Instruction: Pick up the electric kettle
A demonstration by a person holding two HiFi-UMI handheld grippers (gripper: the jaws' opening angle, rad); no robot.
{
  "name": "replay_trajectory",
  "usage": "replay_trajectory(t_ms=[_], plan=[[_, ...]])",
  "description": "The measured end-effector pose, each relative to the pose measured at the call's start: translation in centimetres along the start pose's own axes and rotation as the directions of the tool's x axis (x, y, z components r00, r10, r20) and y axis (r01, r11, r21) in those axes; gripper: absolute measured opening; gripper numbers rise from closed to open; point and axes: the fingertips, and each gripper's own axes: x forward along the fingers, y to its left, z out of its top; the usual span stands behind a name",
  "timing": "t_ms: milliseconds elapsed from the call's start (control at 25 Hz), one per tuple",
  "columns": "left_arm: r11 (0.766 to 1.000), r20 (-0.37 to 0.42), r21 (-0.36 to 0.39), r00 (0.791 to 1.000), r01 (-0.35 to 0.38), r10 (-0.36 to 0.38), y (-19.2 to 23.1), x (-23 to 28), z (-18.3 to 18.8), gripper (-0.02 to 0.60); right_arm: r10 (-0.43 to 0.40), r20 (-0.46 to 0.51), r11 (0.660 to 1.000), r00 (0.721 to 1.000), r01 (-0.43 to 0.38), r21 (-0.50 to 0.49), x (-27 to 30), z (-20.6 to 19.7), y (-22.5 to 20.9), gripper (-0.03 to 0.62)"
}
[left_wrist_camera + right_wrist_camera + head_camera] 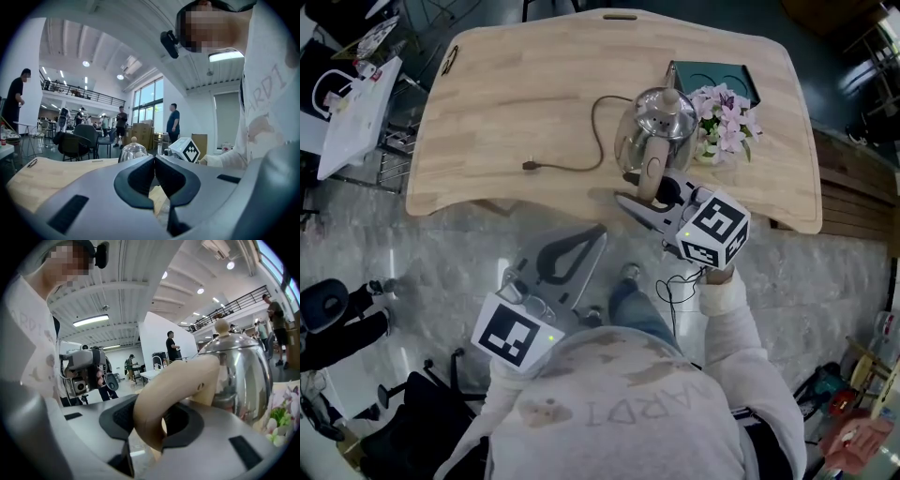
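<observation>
Right fingers: the right gripper [151, 420] is clamped on the beige handle [173, 390] of the kettle [239, 376].
Left fingers: the left gripper [154, 180] has its jaws pressed together with nothing between, off the table's [506, 103] near edge.
Kettle: at the table's near edge, just beside pink flowers [724, 122].
Cord [581, 161]: lies on the table, left of the kettle.
</observation>
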Motion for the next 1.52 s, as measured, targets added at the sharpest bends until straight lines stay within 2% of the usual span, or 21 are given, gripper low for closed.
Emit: replay_trajectory(t_ms=[320,600,920,1280,1520], plan=[[0.999,0.031,0.025,0.999,0.03,-0.031,-2.1,-4.1,0.0,0.014,-0.041,0.065,0.998,0.997,0.044,-0.049,-2.1,2.8,7.1,0.135],[0.998,0.061,0.043,0.997,0.052,-0.054,-3.9,-8.3,-0.4,0.014,-0.089,0.092,0.992,0.992,0.096,-0.079,-3.6,3.6,14.1,0.135],[0.992,0.103,0.084,0.989,0.093,-0.102,-7.1,-12.9,-0.6,0.014,-0.15,0.117,0.984,0.982,0.16,-0.083,-4.9,3.2,21.5,0.133],[0.984,0.114,0.123,0.983,0.127,-0.141,-12.5,-19.4,-2.0,0.014,-0.206,0.141,0.971,0.968,0.221,-0.095,-6.5,1.7,30.7,0.133],[0.979,0.116,0.139,0.979,0.15,-0.166,-15.0,-21.8,-2.3,0.014,-0.226,0.162,0.964,0.961,0.244,-0.105,-7.3,1.7,34.4,0.133]])
